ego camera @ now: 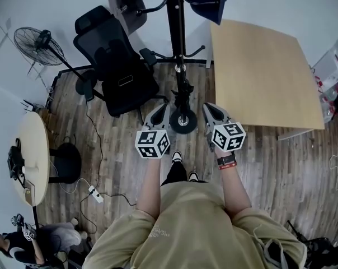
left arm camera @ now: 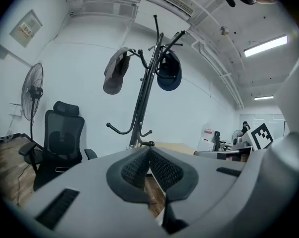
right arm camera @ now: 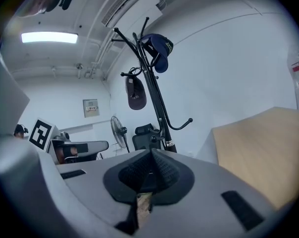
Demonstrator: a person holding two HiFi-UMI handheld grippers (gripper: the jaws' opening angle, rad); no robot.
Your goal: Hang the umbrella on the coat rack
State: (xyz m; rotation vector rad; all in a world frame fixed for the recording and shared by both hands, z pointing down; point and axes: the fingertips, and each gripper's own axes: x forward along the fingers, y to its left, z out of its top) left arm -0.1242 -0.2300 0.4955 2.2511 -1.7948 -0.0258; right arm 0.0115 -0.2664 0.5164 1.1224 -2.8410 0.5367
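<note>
The black coat rack [ego camera: 177, 32] stands straight ahead, its round base [ego camera: 184, 121] on the wooden floor between my two grippers. A grey cap [left arm camera: 116, 71] and a navy cap [left arm camera: 169, 71] hang from its upper hooks; the lower curved hooks [left arm camera: 117, 130] are bare. No umbrella shows in any view. My left gripper [ego camera: 162, 106] is just left of the base, jaws shut with nothing between them [left arm camera: 148, 150]. Just right of the base is my right gripper [ego camera: 208, 107], also shut and holding nothing [right arm camera: 150, 153].
A black office chair [ego camera: 118, 72] stands left of the rack, with a standing fan [ego camera: 40, 41] further left. A light wooden table [ego camera: 264, 77] is at the right. A round table [ego camera: 34, 156], a floor cable with power strip [ego camera: 94, 193] and a seated person [ego camera: 23, 242] are at the left.
</note>
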